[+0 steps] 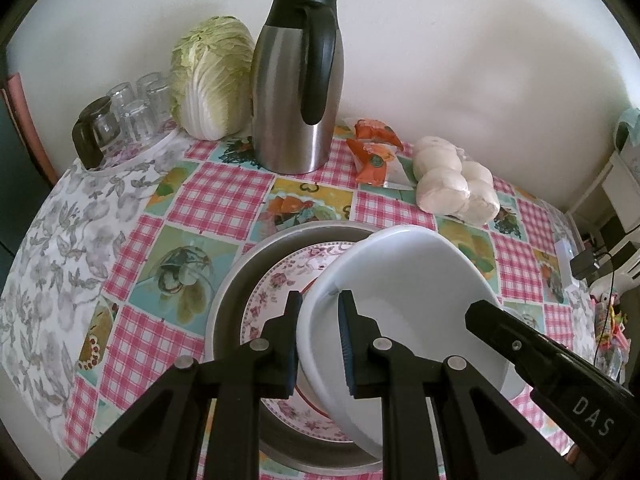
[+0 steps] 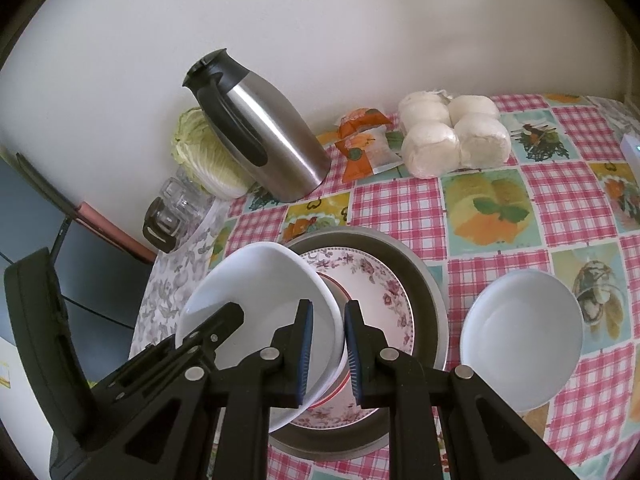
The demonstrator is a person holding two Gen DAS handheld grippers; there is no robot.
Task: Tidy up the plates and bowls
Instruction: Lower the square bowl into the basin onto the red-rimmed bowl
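Observation:
A white bowl (image 1: 408,280) (image 2: 260,280) hangs tilted over a floral plate (image 1: 280,280) (image 2: 380,280) that lies in a round metal pan (image 1: 240,276) (image 2: 424,276). My left gripper (image 1: 320,300) is shut on the bowl's left rim. My right gripper (image 2: 329,308) is shut on the opposite rim. The other hand's fingers (image 1: 504,328) (image 2: 224,316) show in each wrist view. A red-edged dish under the bowl is mostly hidden. A second white bowl (image 2: 520,332) stands upright on the checked cloth, right of the pan.
Along the wall stand a steel jug (image 1: 296,96), a cabbage (image 1: 212,80), upturned glasses (image 1: 136,108), orange packets (image 1: 374,152) and bagged white buns (image 1: 452,176). The table's right edge (image 1: 576,280) borders cables and clutter.

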